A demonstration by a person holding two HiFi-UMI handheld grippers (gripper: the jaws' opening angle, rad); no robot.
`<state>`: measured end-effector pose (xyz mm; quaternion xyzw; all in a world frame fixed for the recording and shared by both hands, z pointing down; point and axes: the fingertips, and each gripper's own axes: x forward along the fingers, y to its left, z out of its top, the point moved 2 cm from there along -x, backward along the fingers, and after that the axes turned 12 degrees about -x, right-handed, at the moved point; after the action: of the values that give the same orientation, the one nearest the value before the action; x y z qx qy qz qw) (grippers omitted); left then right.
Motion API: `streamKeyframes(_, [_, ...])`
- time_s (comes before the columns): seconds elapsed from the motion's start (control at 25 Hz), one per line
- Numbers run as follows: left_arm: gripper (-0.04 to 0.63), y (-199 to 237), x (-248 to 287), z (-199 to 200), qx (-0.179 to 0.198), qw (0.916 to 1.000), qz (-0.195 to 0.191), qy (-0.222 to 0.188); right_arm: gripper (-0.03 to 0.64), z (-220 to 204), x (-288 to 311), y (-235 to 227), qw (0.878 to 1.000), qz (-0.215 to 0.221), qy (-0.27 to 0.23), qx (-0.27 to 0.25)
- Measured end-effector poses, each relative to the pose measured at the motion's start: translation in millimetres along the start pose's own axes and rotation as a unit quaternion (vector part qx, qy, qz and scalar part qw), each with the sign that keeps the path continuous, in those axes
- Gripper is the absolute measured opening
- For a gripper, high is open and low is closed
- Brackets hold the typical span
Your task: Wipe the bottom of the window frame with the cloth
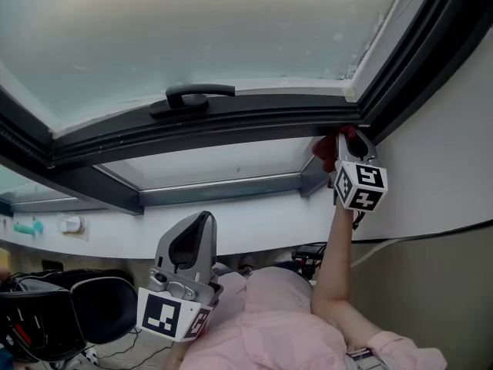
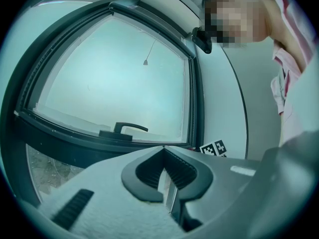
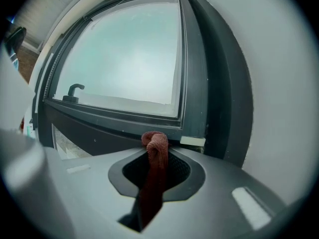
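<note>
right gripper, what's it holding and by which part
The right gripper is shut on the cloth, pinching a bunched fold; its rounded end pokes past the jaws.

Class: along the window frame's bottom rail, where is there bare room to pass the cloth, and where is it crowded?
Bare: the rail between handle and right corner, and left of the handle. Crowded: that corner, where the right gripper holds the cloth.

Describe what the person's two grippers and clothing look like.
Both the left gripper and right gripper are grey plastic with black ribbed pads. Each carries a white cube printed with black square markers. The person wears a pale pink shirt.
</note>
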<state>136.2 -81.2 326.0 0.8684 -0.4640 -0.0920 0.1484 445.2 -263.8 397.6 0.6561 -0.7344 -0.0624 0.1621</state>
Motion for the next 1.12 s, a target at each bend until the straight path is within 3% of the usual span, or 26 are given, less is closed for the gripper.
streamKeyframes(1.12, [0.0, 3, -2, 1, -0.001, 0.9999, 0.009, -0.006, 0.052, -11, -1, -26, 0.999, -0.033, 0.009, 0.012])
